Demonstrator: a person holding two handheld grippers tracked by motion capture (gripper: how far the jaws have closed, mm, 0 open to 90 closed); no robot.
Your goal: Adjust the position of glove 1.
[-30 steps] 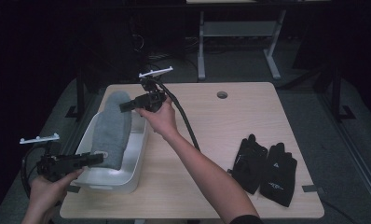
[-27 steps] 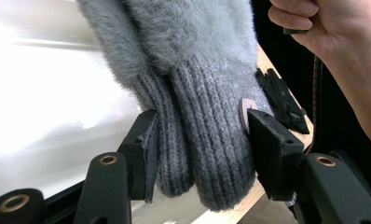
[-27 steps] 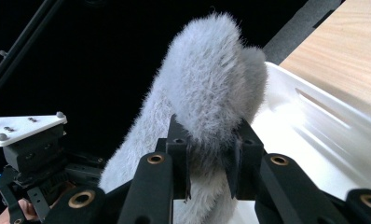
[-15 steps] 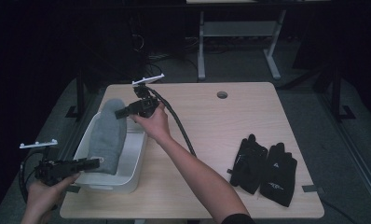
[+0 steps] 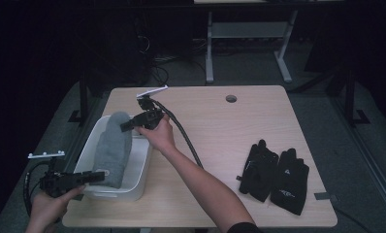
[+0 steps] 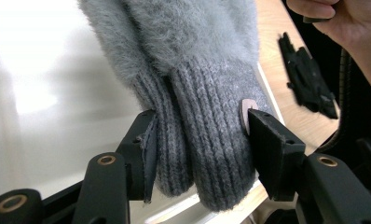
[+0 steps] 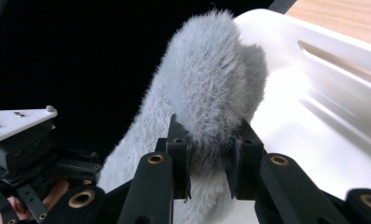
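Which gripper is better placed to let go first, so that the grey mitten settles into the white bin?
Probably the right gripper: it pinches the mitten's fluffy tip raised above the bin's far end. The left gripper clamps the ribbed cuff at the near rim.

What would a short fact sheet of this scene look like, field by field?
Work: two grippers lowering grey mittens into a white tub
Left gripper: shut on the ribbed cuffs
Right gripper: shut on the fluffy tips
Mittens: stretched between the grippers, over the tub
Elsewhere: black gloves flat on the table, to the right
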